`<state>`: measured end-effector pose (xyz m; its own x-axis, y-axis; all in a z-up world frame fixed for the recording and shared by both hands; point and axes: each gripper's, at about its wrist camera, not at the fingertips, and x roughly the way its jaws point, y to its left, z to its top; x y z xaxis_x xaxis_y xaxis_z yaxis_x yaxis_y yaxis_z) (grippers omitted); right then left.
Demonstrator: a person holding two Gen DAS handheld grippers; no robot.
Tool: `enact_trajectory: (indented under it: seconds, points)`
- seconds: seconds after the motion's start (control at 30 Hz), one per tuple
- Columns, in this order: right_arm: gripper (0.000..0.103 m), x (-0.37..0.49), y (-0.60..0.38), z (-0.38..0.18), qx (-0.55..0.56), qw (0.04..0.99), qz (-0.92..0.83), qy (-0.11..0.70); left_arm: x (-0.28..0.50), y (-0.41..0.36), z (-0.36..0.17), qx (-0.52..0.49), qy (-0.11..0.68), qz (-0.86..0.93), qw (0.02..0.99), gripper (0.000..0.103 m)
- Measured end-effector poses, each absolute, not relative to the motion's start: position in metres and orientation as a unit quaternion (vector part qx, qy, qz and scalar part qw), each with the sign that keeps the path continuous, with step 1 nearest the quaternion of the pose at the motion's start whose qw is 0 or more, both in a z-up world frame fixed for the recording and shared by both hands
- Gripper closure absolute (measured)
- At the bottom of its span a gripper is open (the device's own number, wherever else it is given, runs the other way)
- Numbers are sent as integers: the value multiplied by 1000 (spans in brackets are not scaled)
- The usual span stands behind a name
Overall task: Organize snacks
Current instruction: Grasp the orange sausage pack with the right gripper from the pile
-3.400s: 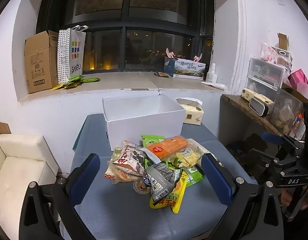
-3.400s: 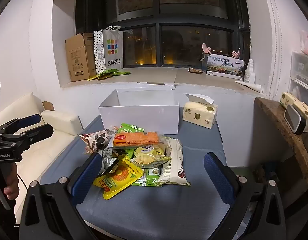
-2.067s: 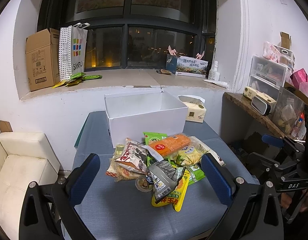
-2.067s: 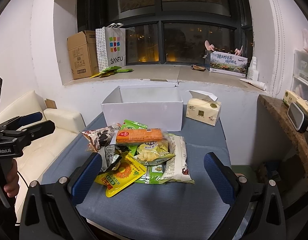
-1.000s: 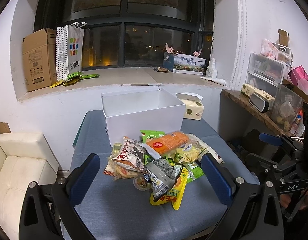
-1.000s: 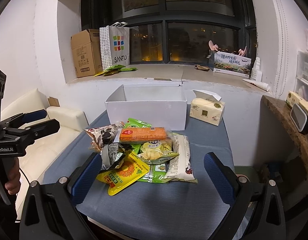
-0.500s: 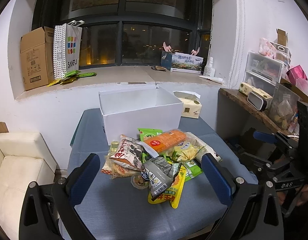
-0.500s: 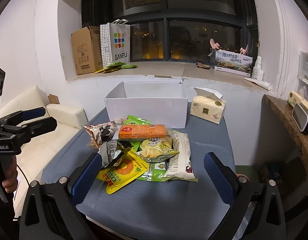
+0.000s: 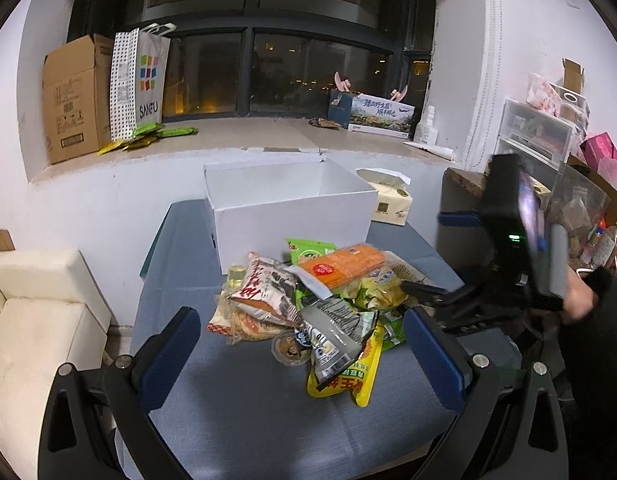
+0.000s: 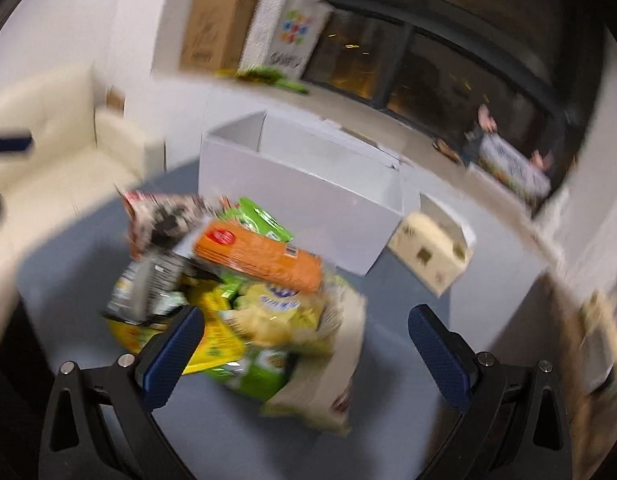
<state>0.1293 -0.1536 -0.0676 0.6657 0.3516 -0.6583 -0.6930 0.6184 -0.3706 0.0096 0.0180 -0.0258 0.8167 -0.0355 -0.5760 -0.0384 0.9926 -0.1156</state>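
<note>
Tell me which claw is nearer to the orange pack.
Right. The right claw is open low over the near edge of the pile, just short of the orange pack. The left claw is open farther back, with other bags between.

A brown cardboard box (image 9: 72, 98) stands on the windowsill beside a white dotted paper shopping bag (image 9: 138, 80). A cream tissue pack (image 9: 388, 202) sits on the blue-grey table (image 9: 244, 396), just right of the white carton. A cream cushioned sofa (image 9: 32, 320) stands at left.
</note>
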Motion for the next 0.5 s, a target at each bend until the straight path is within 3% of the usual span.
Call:
enact_trajectory:
  seconds: [0.3, 0.4, 0.5]
  points:
    - [1, 161, -91, -104, -459, 769, 350, 276, 14, 35, -46, -83, 320, 4, 944, 0]
    - [6, 172, -76, -113, -484, 748, 356, 283, 17, 41, -51, -90, 325, 3, 941, 0]
    - [21, 183, -66, -124, -505, 729, 357, 295, 18, 45, -55, -94, 328, 4, 940, 0]
